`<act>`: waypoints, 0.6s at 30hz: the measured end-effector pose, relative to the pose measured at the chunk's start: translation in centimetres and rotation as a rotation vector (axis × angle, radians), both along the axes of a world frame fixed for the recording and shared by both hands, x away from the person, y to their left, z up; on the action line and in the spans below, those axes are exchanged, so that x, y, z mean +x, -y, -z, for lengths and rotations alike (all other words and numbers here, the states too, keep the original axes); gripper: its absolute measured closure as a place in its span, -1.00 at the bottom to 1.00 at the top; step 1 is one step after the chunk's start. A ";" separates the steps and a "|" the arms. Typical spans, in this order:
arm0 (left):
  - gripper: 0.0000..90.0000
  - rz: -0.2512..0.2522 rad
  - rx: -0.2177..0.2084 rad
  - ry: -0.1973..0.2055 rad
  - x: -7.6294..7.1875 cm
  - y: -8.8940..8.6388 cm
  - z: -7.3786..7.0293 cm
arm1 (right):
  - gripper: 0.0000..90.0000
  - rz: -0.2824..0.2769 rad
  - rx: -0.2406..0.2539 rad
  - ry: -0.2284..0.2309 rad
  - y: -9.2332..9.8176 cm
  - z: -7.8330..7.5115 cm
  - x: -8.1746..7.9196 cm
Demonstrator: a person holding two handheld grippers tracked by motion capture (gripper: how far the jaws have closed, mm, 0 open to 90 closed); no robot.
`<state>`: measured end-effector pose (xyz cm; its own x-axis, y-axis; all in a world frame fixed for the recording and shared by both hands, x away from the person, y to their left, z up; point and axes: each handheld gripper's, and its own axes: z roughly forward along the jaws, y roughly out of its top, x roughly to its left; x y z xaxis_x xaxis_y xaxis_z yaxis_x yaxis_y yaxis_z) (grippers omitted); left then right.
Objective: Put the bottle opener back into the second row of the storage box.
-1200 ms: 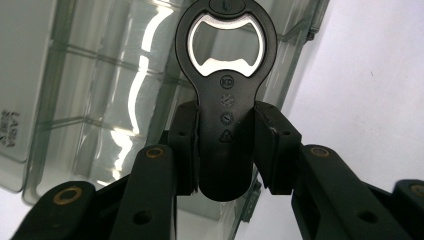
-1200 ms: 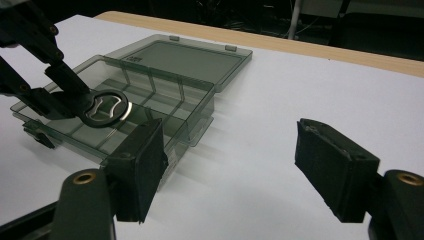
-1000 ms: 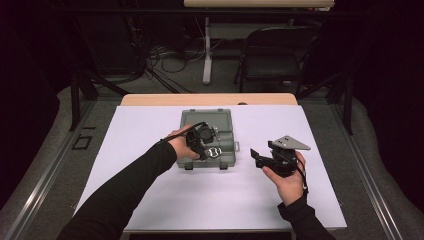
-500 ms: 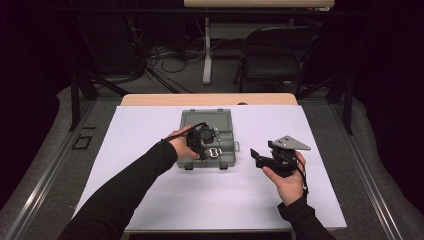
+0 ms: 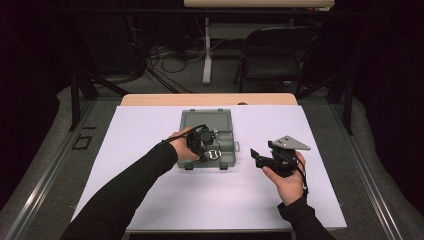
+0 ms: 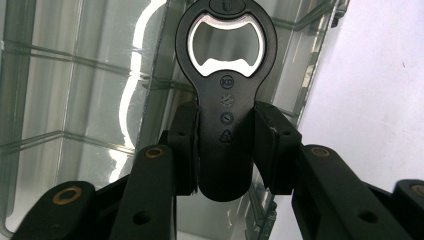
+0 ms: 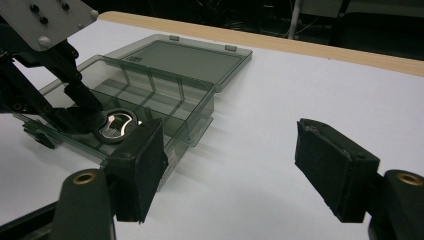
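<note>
The grey box [image 5: 207, 137] sits open in the middle of the desk [image 5: 150, 190], a bit toward the far edge, with its lid [image 7: 190, 57] lying flat behind it. Thin walls [image 7: 150, 80] split the box into small parts. The left gripper [image 5: 202, 145] with the bottle opener [image 6: 226, 100] hangs over the near right part. The desk's near edge and left side are bare, with lots of room. The right gripper [image 5: 272, 160] sits off to the right, apart from the box.

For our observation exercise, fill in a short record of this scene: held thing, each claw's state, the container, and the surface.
held thing: black bottle opener, metal ring end pointing away from the claw
left claw: shut on the bottle opener, over the box
right claw: open, holding nothing, off to the side of the box
container: clear compartment box, lid open
surface: white table
</note>
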<state>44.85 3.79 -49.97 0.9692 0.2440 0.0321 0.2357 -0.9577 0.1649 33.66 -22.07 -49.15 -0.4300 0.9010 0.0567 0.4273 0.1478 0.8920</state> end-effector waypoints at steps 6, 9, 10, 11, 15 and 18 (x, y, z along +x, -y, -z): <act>0.44 -0.003 0.002 -0.001 0.1 0.0 0.0 | -0.38 0.002 0.003 0.008 0.0 0.0 0.0; 0.41 -0.021 -0.018 0.005 0.1 -0.1 0.0 | -0.38 0.001 0.002 0.008 0.0 0.0 0.0; 0.37 -0.028 -0.027 0.014 0.2 -0.2 -0.1 | -0.38 0.001 0.002 0.008 0.0 0.0 0.0; 0.32 -0.033 -0.028 0.020 0.2 -0.3 -0.2 | -0.38 0.002 0.003 0.011 0.0 0.0 0.0; 0.28 -0.044 -0.039 0.016 0.3 -0.6 -0.7 | -0.38 -0.001 0.002 0.003 0.0 -0.1 0.0; 0.23 -0.053 -0.054 0.019 0.2 -0.8 -1.1 | -0.38 0.003 0.007 0.013 0.0 0.0 0.0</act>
<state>45.06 4.60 -48.87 0.9542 0.2971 0.0356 0.2823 -0.9334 0.2214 33.66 -22.05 -49.15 -0.4284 0.9018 0.0572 0.4160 0.1406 0.8984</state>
